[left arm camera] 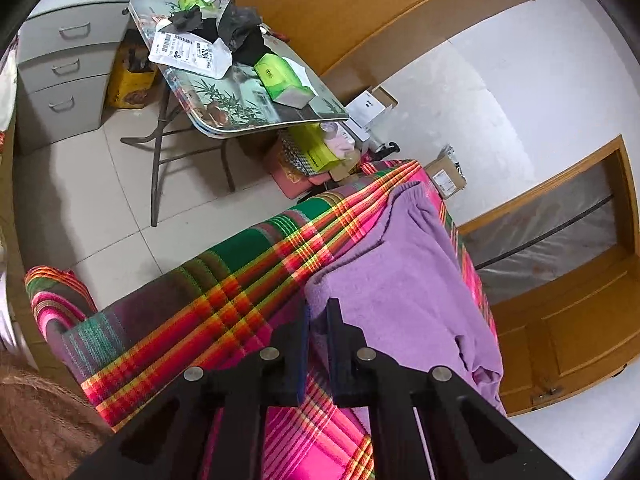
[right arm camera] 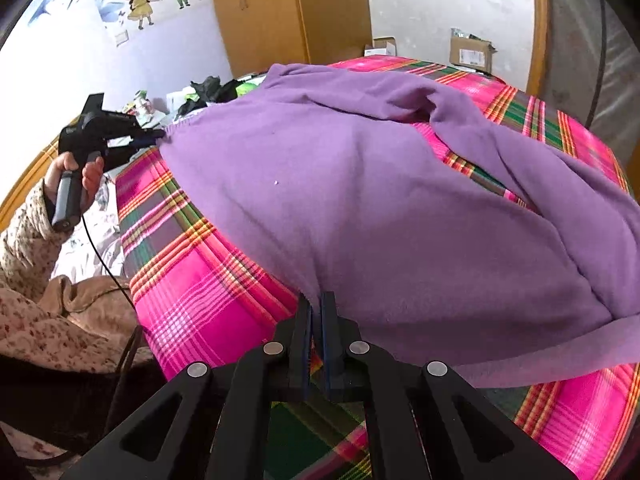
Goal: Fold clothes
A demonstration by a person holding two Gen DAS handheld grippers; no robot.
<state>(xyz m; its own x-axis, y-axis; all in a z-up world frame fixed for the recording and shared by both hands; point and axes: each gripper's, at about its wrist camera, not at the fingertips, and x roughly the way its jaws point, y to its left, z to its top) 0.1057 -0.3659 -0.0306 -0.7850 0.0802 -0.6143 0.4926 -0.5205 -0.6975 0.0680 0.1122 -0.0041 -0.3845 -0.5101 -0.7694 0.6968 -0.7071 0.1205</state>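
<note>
A purple fleece sweater (right arm camera: pixel 360 200) is lying spread over a pink, green and orange plaid bedcover (right arm camera: pixel 188 276), filling most of the right wrist view from about 10 o'clock across to 4 o'clock, with one sleeve (right arm camera: pixel 560 344) trailing along its edge toward 3 o'clock.

The right gripper (right arm camera: pixel 317 308) is sitting at 6 o'clock in its own view, its two fingers pressed nearly together and pinching the near hem of the sweater between them.

In the left wrist view the left gripper (left arm camera: pixel 319 312) is at 6 o'clock, its fingers narrowly parted and closing on a corner of the sweater, with purple fabric showing in the gap. The same tool is appearing in the right wrist view at 9 o'clock, where a hand (right arm camera: pixel 76 176) in a floral sleeve (right arm camera: pixel 24 240) is gripping its handle and the fingertips are meeting the sweater's far corner.

In the left wrist view, beyond the bed at 12 o'clock, a folding table (left arm camera: pixel 240 92) with a bamboo-print top is carrying a green tissue pack (left arm camera: pixel 280 76), dark bags and a labelled parcel (left arm camera: pixel 188 52). A grey drawer cabinet (left arm camera: pixel 60 76) is standing at 10 o'clock, and a wooden wardrobe (left arm camera: pixel 360 4) is running along the wall at 1 o'clock.
</note>
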